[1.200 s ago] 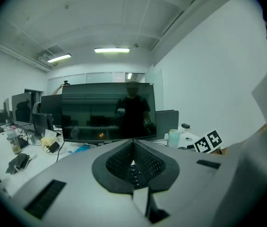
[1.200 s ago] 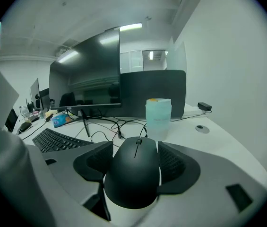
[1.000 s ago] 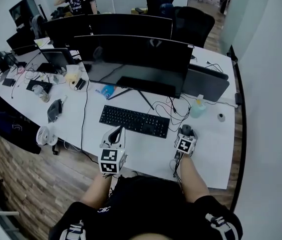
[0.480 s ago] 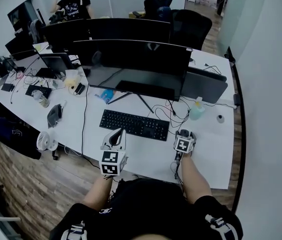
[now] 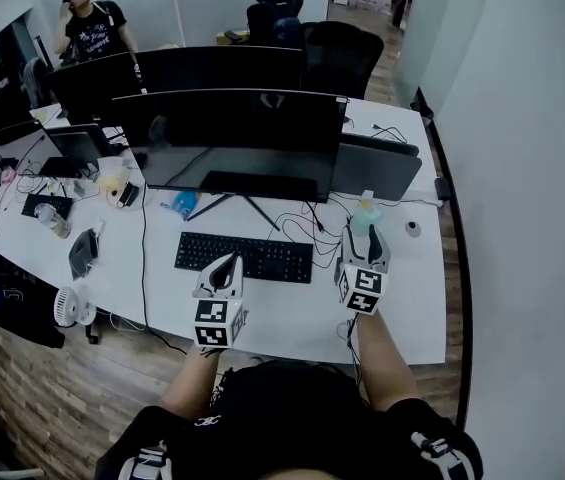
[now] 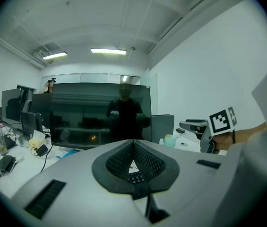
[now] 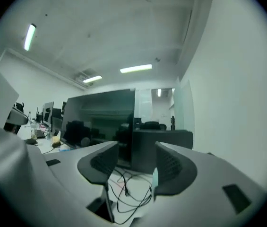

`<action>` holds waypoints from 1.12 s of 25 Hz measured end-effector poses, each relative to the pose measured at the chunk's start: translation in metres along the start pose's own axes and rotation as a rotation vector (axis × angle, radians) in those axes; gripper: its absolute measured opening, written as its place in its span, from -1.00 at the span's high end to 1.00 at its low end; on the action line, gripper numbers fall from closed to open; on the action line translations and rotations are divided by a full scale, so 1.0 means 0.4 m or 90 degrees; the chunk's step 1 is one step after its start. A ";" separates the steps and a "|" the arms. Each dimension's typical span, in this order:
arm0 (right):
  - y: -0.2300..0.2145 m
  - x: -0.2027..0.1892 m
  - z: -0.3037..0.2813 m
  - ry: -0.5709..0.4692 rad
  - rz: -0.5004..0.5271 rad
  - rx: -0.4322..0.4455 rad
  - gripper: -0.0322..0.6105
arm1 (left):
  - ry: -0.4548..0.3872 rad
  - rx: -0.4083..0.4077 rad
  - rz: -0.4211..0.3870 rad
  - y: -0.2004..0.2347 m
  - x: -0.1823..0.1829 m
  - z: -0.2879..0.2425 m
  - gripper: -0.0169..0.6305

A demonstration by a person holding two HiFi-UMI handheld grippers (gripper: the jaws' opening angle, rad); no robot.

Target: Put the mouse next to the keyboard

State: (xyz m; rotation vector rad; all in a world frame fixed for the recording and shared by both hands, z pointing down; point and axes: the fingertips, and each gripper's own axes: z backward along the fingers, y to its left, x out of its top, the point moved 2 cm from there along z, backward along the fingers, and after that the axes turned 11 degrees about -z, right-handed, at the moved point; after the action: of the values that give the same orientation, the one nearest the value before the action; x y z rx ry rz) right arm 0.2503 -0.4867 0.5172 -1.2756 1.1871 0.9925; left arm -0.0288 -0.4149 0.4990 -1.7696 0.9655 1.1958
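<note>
The mouse cannot be made out in any view. The right gripper (image 5: 364, 238), just right of the keyboard (image 5: 244, 257), covers the desk (image 5: 407, 303) there; its jaws are apart, closing on nothing. The left gripper (image 5: 227, 266), at the keyboard's near edge, has its jaws pressed together, empty. Beyond the keyboard's right end, a bottle (image 5: 364, 211) is half hidden, its contents unclear.

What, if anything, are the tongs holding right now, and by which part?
Nothing is held. The left tongs are shut and empty; the right tongs stand apart, closing, with nothing between them.
</note>
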 end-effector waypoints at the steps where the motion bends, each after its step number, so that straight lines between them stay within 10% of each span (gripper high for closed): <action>1: 0.016 0.044 0.023 -0.029 0.004 0.007 0.21 | -0.008 -0.003 0.002 -0.002 0.007 -0.003 0.91; 6: 0.043 0.178 0.135 -0.124 -0.015 -0.012 0.86 | -0.038 -0.028 0.000 -0.022 0.033 -0.013 0.91; 28: 0.033 0.145 0.214 -0.082 -0.026 -0.013 0.86 | -0.057 -0.071 -0.005 -0.069 0.058 -0.031 0.91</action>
State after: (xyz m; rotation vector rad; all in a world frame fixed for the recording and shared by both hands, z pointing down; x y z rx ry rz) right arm 0.2537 -0.4056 0.4517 -1.2288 1.0511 1.0432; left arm 0.0064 -0.4185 0.4852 -1.7878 0.8528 1.3355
